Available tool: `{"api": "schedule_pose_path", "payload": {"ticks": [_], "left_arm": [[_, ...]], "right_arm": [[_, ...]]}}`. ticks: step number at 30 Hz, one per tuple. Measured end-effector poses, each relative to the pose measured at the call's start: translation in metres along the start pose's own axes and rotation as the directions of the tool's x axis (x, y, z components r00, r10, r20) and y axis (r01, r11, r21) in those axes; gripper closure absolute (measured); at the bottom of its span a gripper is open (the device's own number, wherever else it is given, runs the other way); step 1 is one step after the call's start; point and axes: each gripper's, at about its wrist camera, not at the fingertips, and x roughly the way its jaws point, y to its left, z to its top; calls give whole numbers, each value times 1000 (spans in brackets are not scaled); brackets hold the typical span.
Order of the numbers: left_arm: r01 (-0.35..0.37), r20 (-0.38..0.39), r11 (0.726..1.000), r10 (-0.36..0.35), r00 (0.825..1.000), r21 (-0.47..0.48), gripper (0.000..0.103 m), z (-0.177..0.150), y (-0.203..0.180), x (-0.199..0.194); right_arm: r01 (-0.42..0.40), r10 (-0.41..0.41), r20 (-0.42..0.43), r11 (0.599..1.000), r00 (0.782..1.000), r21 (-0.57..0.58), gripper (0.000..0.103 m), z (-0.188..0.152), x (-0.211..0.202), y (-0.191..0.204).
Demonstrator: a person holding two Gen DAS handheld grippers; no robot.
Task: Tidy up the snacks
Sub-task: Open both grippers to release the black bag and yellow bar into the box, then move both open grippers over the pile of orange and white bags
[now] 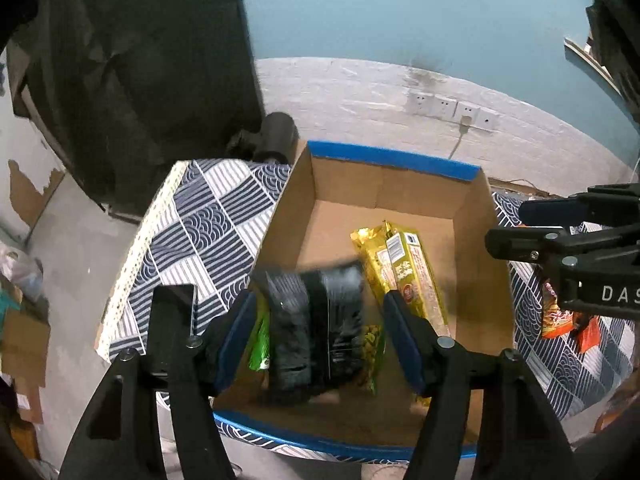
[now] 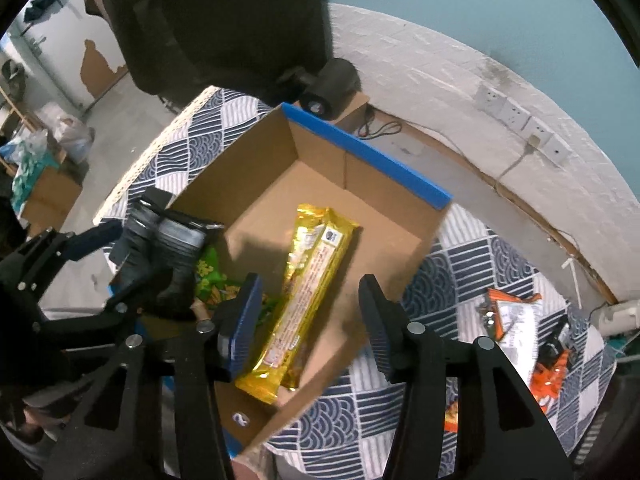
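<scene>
While the black packet (image 1: pixel 316 320) hangs blurred between my left tongs (image 1: pixel 320 344), whose jaws stand wide, I cannot tell if it is gripped or falling. It is over the near left corner of the cardboard box (image 1: pixel 400 184), above a green packet (image 1: pixel 260 344); the gold packet (image 2: pixel 304 292) lies just ahead of my right tongs (image 2: pixel 308 320), spread wide and empty. Risk, in my judgement: the black packet catches the box wall and tips outside. Orange packets (image 2: pixel 512 316) wait to the right on a patterned cloth (image 1: pixel 212 216). Beyond: whitewashed wall, sockets (image 1: pixel 452 108), bare floor.
</scene>
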Motion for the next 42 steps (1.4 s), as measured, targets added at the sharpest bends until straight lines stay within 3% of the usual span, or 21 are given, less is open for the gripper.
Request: {"api": "schedule_pose_path", "payload": {"ticks": [4,19,42], "left_arm": [[-15,24,999,14,1000,33,30,2,-11,-7],[18,17,992,-20,1000,123,29,6,-62,-12],[48,-9,949,-48,999,312,29,2,-169,-9]], "right_arm": [[25,-25,8,1000,1000,-3,45,-8,-7,-9],[75,-76,9,994,997,81,44,-52,-30,-70],[166,-164,-26,959,986,230,35,-144,-53,-167]]}}
